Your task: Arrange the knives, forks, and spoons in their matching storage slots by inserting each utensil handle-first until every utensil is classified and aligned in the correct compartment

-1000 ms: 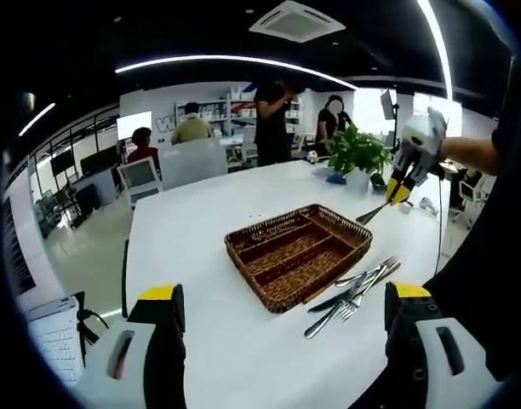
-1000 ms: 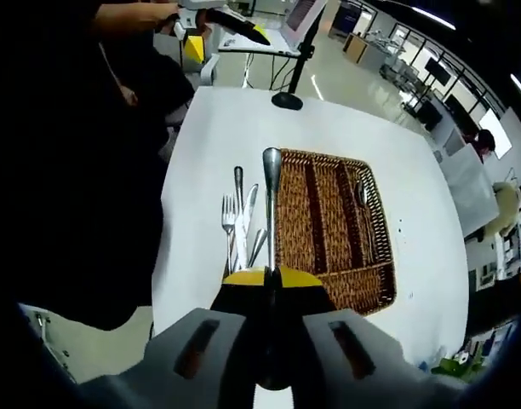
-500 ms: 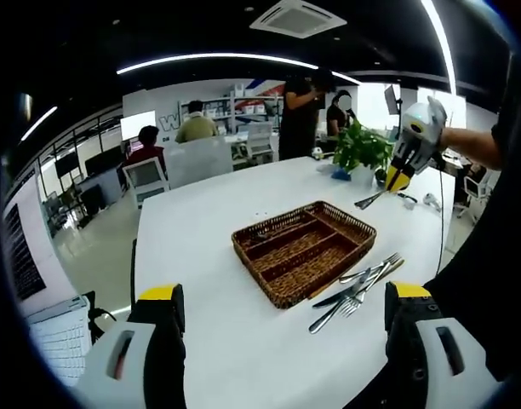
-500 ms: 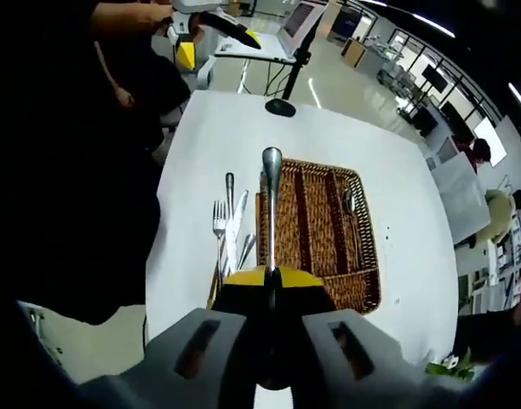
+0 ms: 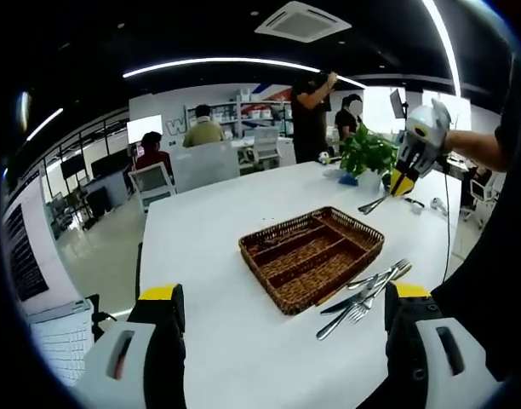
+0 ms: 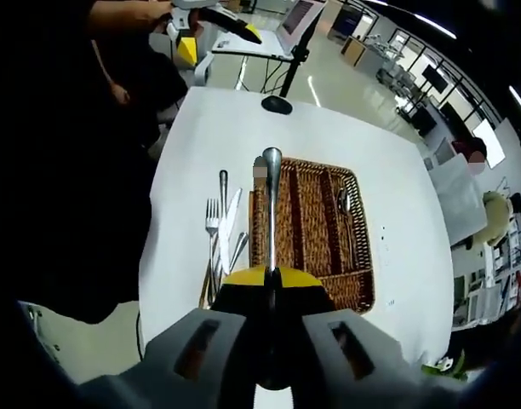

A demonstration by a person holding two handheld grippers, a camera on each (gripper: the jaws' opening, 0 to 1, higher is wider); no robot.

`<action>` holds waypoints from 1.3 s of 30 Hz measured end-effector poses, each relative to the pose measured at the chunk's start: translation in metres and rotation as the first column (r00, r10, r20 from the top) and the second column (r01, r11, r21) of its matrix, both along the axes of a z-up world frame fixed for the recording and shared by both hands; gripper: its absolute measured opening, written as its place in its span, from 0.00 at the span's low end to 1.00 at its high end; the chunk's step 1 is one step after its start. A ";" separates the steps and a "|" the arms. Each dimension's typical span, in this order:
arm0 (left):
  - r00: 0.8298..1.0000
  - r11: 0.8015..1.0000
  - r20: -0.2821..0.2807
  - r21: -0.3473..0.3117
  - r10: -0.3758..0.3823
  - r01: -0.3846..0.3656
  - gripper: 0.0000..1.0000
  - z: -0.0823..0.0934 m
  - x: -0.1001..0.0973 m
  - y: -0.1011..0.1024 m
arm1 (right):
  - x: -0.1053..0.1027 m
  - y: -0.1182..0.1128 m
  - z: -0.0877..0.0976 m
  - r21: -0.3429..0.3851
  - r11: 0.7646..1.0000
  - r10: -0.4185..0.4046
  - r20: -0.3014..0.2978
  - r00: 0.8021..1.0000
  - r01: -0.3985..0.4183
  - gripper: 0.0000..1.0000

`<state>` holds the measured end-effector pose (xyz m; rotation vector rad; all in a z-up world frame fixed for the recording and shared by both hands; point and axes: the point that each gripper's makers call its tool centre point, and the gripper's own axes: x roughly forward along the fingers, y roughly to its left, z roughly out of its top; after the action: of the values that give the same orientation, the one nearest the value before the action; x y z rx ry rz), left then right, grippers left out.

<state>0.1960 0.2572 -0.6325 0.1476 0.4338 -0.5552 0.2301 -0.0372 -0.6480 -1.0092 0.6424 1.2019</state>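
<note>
We noted R gripper (image 6: 269,274) clamping spoon (image 6: 271,204) above basket (image 6: 310,223); L gripper (image 5: 282,319) gaped, empty. Recommend lowering handle-first, lined w/ slot.

We see bright, even light from ceiling strips (image 5: 218,61), a glaring white bench (image 5: 243,341) (soft shadows), fisheye bending at edges, mild blur.

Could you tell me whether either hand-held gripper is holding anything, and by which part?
The right hand-held gripper holds a utensil near one end, rounded handle end pointing away. The left hand-held gripper holds nothing.
</note>
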 end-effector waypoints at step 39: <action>0.998 1.000 0.057 -0.003 0.022 -0.022 1.00 0.016 0.003 0.009 | 0.045 0.023 0.006 -0.014 1.000 0.005 0.062 0.998 -0.004 0.00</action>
<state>0.1992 0.2664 -0.6168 0.1555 0.3785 -0.5285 0.2753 -0.0138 -0.6423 -1.0568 0.6005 1.1670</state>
